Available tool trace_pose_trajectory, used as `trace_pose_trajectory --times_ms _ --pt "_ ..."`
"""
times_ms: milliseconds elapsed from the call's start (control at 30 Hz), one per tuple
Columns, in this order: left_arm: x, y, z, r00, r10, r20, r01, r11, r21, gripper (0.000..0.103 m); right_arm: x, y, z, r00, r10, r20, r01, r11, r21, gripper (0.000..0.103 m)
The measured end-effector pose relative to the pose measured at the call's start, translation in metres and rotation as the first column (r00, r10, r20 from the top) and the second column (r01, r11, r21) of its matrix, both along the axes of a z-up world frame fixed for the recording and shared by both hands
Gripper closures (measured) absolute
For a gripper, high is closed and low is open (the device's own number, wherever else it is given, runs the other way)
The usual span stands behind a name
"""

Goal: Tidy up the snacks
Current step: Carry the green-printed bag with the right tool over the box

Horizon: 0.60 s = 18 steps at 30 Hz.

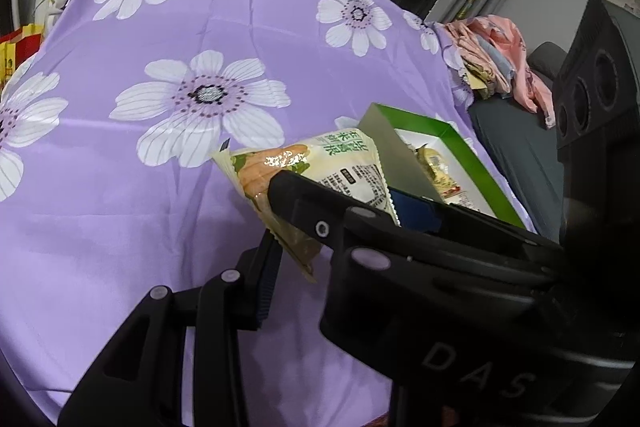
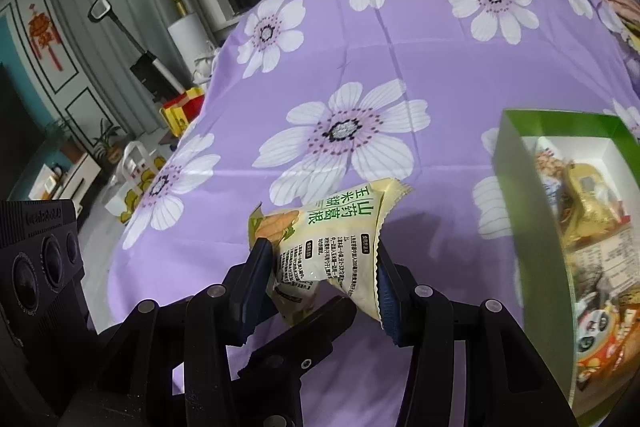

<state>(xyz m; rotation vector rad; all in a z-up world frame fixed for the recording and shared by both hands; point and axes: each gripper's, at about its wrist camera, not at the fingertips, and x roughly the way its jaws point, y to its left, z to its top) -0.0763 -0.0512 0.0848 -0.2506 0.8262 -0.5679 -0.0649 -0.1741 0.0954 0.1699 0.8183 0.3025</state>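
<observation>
1. A yellow-green snack packet [image 2: 336, 243] printed with green characters and an orange picture is held in the air above a purple cloth [image 2: 400, 75] patterned with white flowers; it touches the cloth nowhere that shows.
2. The right gripper [image 2: 320, 279] has its jaws closed on the packet across its width; one blue pad presses the packet's left edge and the other its crimped right edge; the packet bows and crumples between them.
3. In the left wrist view the left gripper [image 1: 276, 227] has its jaws nearly together, pinching the lower corner of the same packet [image 1: 320, 167]; one finger [image 1: 266, 279] lies under the crimped seam, the other over the printed face.
4. Both grippers therefore hold one packet at once, the left at a corner, the right across the body.
5. A green box [image 2: 516, 163] with a white inside sits on the cloth just right of the packet; in the left wrist view the box [image 1: 468, 151] lies just behind it.
6. Inside the box lie other wrapped snacks [image 2: 584, 211], gold and orange among them, heaped loosely; their labels are too blurred to read.
7. The packet is outside the box, near its left wall and apart from it.
</observation>
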Motion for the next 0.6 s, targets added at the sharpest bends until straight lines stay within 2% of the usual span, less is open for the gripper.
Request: trace_pose_trajectory --times_ms 333,600 --pt "-0.011 -0.035 0.027 0.995 -0.056 0.086 0.054 0.998 0.026 0.07 -0.016 -0.035 0.024 0.996 -0.06 0.068 0.058 0.998 0.028 0.051" --pt "-0.013 -0.061 0.038 0.987 -0.108 0.116 0.104 0.994 0.044 0.07 -0.022 -0.063 0.034 0.987 -0.129 0.094 0.123 0.99 0.063 0.051"
